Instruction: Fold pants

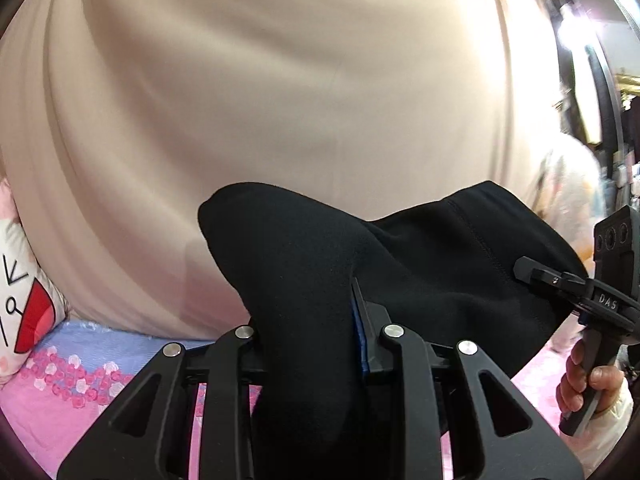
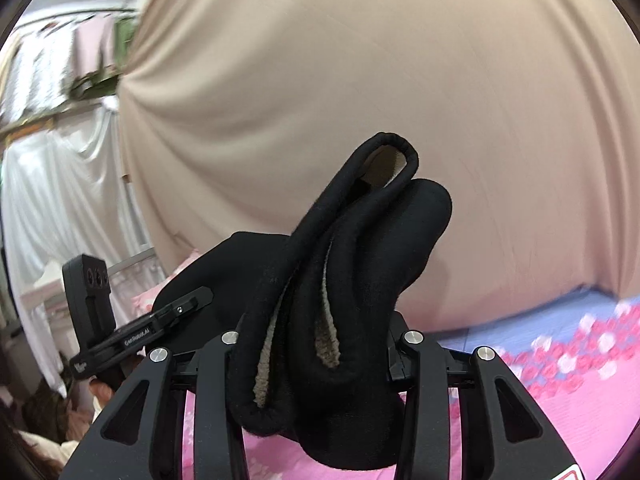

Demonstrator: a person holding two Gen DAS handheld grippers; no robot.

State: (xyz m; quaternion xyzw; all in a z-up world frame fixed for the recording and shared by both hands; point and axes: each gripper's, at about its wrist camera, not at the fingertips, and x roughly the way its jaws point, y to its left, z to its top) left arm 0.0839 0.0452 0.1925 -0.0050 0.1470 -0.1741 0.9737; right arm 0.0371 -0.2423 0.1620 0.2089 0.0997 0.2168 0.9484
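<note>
Left wrist view: left gripper (image 1: 308,340) is clenched on a thick bunch of the black pants (image 1: 420,264), which bulge up out of the fingers and stretch across to the right gripper (image 1: 560,280), which also grips the fabric edge. The pants are held up in the air between the two tools, over the pink and blue bedspread (image 1: 80,380), in front of a beige curtain (image 1: 280,100). A cartoon pillow (image 1: 24,304) sits at the left edge.

Right wrist view: right gripper (image 2: 316,344) is clamped on a rolled wad of the pants (image 2: 360,240); a tan fleece lining shows inside the folds. The left gripper (image 2: 176,312) is off to the left, pinching the same garment.

Handling, as I judge it: soft, limp, fleece-lined, so bulky and fairly heavy for cloth. Not slippery or fragile. It will sag and bunch rather than keep a line. Current holds are wads, not flat edges. Better to take it at the waistband corners or hems, one layer stack per finger pair, and lay it flat on the bed before creasing.
</note>
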